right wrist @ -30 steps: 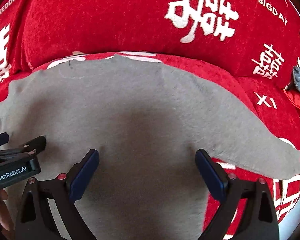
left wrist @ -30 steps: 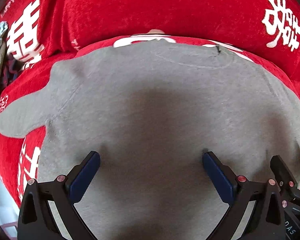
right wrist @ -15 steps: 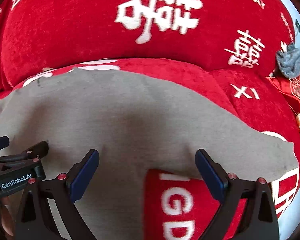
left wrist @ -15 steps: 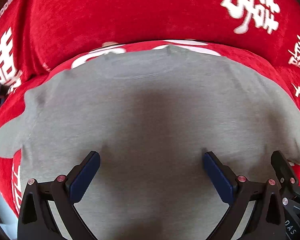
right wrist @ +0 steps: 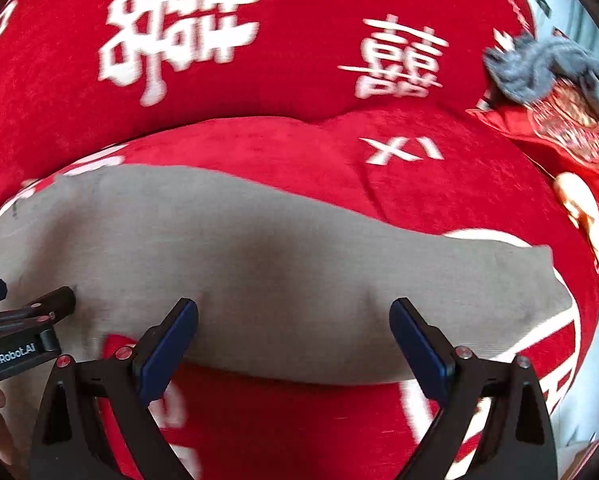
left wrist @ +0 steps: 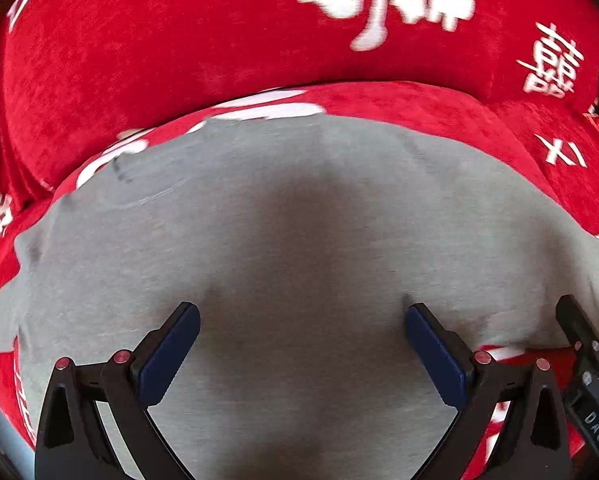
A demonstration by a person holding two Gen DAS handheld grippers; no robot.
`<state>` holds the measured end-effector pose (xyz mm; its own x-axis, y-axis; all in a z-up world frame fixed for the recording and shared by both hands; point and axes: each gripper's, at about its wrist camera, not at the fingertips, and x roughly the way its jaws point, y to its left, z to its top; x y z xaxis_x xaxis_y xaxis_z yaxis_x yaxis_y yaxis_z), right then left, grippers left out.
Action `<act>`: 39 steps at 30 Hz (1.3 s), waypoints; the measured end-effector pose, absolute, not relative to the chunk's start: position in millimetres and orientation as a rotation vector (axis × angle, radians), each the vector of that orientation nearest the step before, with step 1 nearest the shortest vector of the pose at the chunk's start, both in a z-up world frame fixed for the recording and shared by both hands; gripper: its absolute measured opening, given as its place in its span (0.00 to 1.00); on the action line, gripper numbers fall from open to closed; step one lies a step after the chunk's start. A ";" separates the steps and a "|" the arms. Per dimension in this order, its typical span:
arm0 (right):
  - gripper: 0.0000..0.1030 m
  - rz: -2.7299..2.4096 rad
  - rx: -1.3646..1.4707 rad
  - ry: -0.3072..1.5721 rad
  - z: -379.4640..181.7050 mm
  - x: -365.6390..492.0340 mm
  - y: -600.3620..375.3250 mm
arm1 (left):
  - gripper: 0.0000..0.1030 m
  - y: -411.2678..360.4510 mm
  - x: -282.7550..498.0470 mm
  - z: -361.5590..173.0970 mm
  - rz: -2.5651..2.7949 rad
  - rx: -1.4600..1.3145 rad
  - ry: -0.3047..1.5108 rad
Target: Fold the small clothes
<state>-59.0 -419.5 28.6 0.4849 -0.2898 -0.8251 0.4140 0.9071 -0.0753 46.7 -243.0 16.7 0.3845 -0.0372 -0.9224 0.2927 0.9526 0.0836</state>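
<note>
A red sofa (left wrist: 187,60) printed with white characters fills the background, its seat serving as the folding surface. A grey shirt (left wrist: 299,240) is spread flat on the seat, collar toward the far backrest, its long axis running near to far; one sleeve (right wrist: 499,280) is stretched out to the right.

The left tongs (left wrist: 301,344) are held over the middle of the shirt, spread wide, with nothing between the pads. The right tongs (right wrist: 293,340) are likewise spread and empty, and are set over the near edge of the right sleeve, where grey cloth gives way to red seat. The sleeve thus lies directly ahead of and slightly right of the right tongs, so the right hand is judged the nearer one for folding that sleeve inward. Whether any pad touches the cloth cannot be told.

In the right view, "GenRobot.AI" is read on the body of the left tongs at the near left edge. "XI" is printed on the seat to the far right, and a double-happiness character is seen on the backrest. Letters reading "DAS" are made out on the device at the left view's right edge. A crumpled grey cloth (right wrist: 539,68) is seen far right.
</note>
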 end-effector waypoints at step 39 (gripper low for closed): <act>0.06 -0.594 0.421 0.687 51.7 -172.9 -597.8 | 1.00 -314.8 29.3 32.2 -0.303 0.213 1.088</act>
